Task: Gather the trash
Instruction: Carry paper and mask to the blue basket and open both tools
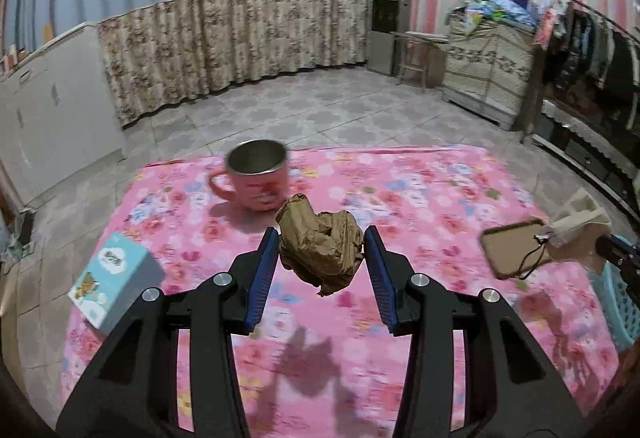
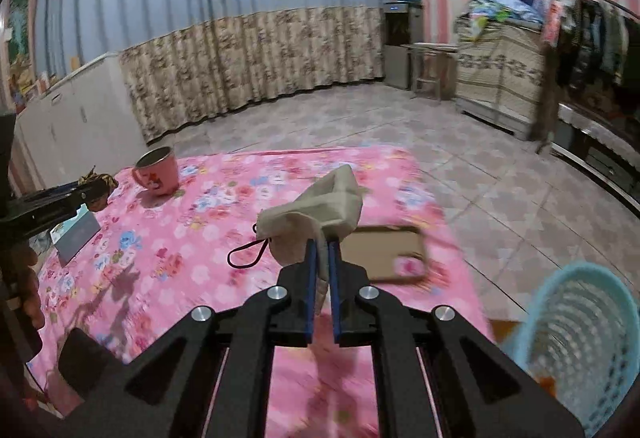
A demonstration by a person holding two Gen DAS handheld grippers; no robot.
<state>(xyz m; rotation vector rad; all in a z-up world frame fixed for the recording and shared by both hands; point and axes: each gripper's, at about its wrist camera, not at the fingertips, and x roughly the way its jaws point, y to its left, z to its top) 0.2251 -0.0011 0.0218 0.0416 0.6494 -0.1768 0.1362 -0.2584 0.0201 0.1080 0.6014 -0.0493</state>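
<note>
My left gripper (image 1: 321, 244) is shut on a crumpled brown paper ball (image 1: 320, 246) and holds it above the pink flowered tablecloth (image 1: 400, 190). My right gripper (image 2: 323, 246) is shut on a crumpled off-white paper piece (image 2: 316, 206) and holds it above the table's right part. The left gripper with the brown ball (image 2: 98, 182) shows at the left edge of the right wrist view. The white piece (image 1: 580, 218) shows at the right of the left wrist view. A light blue mesh basket (image 2: 576, 342) stands off the table's right edge.
A pink mug (image 1: 254, 178) stands at the table's far left. A light blue tissue box (image 1: 114, 278) sits at the left edge. A brown phone case with a black strap (image 1: 516, 250) lies at the right. Tiled floor, curtains and cabinets surround the table.
</note>
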